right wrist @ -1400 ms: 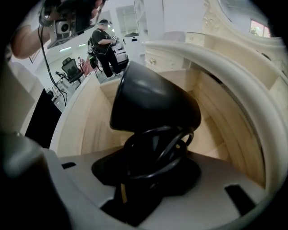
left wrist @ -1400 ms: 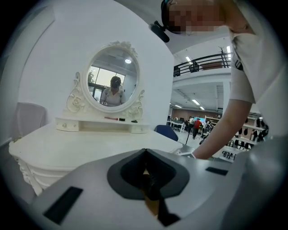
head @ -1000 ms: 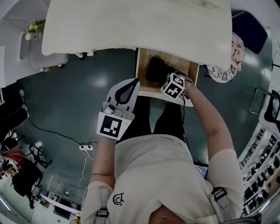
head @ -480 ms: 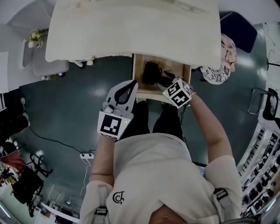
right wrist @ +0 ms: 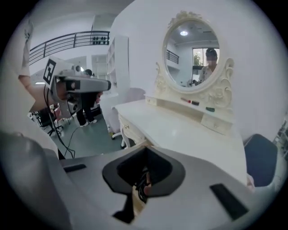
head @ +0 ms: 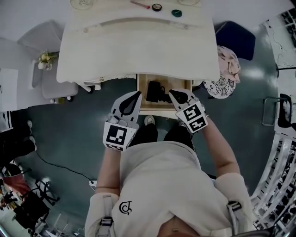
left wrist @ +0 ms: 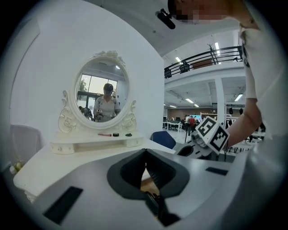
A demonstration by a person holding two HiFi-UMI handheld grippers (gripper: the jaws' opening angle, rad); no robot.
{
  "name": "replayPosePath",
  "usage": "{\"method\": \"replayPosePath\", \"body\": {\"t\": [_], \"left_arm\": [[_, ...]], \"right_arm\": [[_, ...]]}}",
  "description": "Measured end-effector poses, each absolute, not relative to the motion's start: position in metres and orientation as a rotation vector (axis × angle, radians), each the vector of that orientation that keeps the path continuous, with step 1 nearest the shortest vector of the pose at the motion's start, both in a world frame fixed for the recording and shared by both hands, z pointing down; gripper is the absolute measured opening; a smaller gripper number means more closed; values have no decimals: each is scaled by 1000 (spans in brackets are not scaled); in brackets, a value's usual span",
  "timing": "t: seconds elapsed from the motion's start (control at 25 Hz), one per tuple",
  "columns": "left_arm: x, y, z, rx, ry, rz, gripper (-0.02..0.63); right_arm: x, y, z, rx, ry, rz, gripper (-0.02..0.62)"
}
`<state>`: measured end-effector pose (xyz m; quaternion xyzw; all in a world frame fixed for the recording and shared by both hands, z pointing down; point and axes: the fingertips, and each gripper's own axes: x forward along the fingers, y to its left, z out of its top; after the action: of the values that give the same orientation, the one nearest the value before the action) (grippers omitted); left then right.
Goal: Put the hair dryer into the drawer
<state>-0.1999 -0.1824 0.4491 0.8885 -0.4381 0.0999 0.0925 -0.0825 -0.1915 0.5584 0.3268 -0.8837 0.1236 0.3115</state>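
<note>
Hair dryer [head: 156,91] sits in the drawer [head: 143,107] between both tips: right gripper [head: 173,93] has just snapped shut, empty, left gripper [head: 137,95] closed empty too.

drawer [head: 141,95] half under tabletop [head: 138,51], vanity items [head: 157,7] unidentifiable

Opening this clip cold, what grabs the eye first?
The black hair dryer lies in the open wooden drawer under the white dressing table, at the centre of the head view. Just in front of it hover the left tongs, shut, and the right tongs, which have just closed with nothing between them. Both gripper views catch the ornate white oval mirror at the back of the table.
</note>
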Motion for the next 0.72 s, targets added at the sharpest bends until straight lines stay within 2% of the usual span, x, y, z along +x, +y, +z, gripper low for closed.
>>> {"method": "replayPosePath", "body": {"t": [0.36,0.72], "left_arm": [[-202,-192,386,2747,-1363,268,14],[-218,-199,356,2757,-1452,236,14]], "right_arm": [[-67,-217,438,1173,-2568,148,8],[-62,-214,360,1286,-2755,18,6]]}}
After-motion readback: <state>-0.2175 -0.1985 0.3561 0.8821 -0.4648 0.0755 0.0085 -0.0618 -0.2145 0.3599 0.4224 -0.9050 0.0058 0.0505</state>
